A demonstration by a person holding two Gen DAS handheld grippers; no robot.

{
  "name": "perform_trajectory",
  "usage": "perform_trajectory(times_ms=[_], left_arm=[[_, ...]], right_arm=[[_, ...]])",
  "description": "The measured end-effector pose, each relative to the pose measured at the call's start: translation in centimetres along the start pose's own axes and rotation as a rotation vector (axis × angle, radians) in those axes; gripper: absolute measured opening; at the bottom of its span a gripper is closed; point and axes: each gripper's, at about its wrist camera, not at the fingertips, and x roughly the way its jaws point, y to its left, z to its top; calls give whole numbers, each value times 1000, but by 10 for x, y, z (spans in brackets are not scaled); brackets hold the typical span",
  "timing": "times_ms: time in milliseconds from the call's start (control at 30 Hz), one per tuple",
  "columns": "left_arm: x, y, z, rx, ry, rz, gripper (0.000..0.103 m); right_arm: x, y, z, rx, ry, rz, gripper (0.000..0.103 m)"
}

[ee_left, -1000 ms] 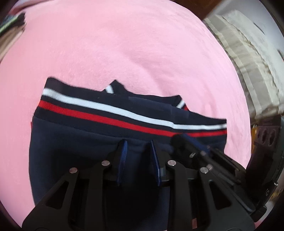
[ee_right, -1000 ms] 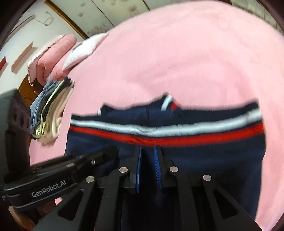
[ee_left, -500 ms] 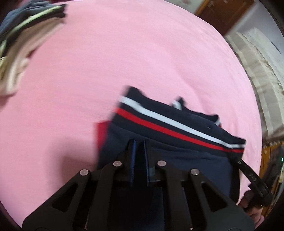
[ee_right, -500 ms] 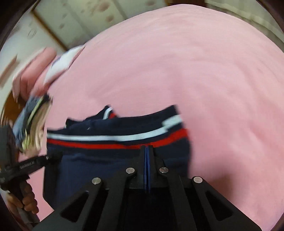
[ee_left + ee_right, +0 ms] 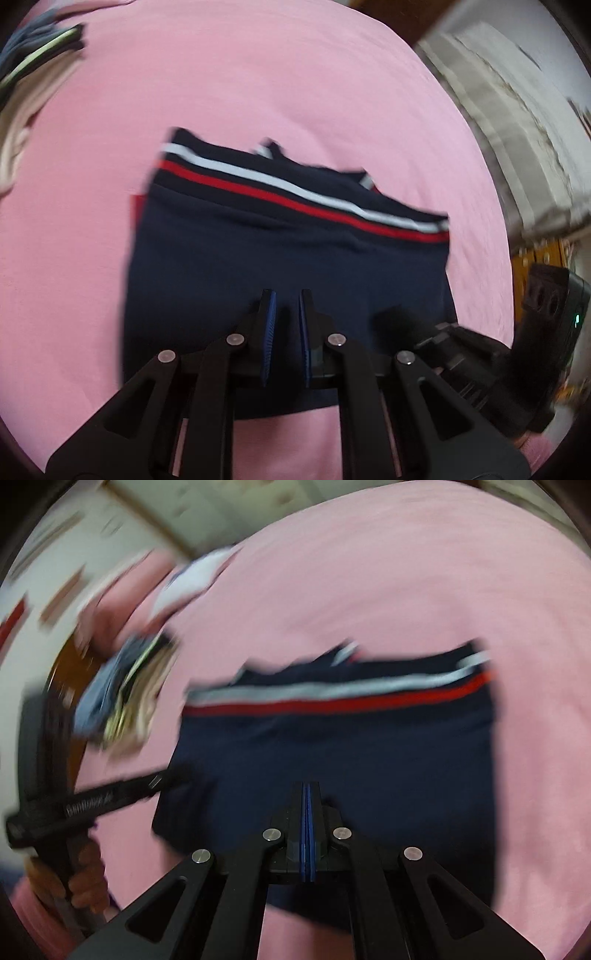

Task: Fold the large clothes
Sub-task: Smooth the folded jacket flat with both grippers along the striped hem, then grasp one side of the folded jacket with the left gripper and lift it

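A folded navy garment (image 5: 288, 251) with a white and a red stripe lies flat on the pink bed (image 5: 258, 74). My left gripper (image 5: 284, 299) hovers over its plain near half. A narrow gap shows between the blue pads and they grip nothing. The right wrist view shows the same garment (image 5: 351, 746) under my right gripper (image 5: 307, 788), whose pads are pressed together with no cloth visibly held. The left tool (image 5: 122, 794) reaches in from the left, held by a hand (image 5: 85, 878). The right tool (image 5: 461, 347) shows at the left view's lower right.
A stack of folded clothes (image 5: 33, 85) sits at the bed's far left, also visible as the stack (image 5: 125, 694) in the right view. Pink and white pillows (image 5: 192, 576) lie behind it. Beige fabric (image 5: 517, 140) hangs past the bed's right edge.
Both sets of jaws have closed since a second ago. Both grippers pulled back from the striped band to the garment's plain near half, and its near edge now shows.
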Motion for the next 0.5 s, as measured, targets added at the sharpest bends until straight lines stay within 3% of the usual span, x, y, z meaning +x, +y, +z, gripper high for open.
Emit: perform_trajectory(times_ms=[100, 167, 333, 500], left_arm=[[15, -10, -10, 29, 38, 36, 9], [26, -5, -18, 32, 75, 101, 8], [16, 8, -33, 24, 37, 117, 1], [3, 22, -50, 23, 38, 160, 1]], right_arm=[[19, 17, -18, -50, 95, 6, 0], [21, 19, -25, -51, 86, -20, 0], [7, -2, -35, -13, 51, -105, 0], [-17, -33, -42, 27, 4, -92, 0]])
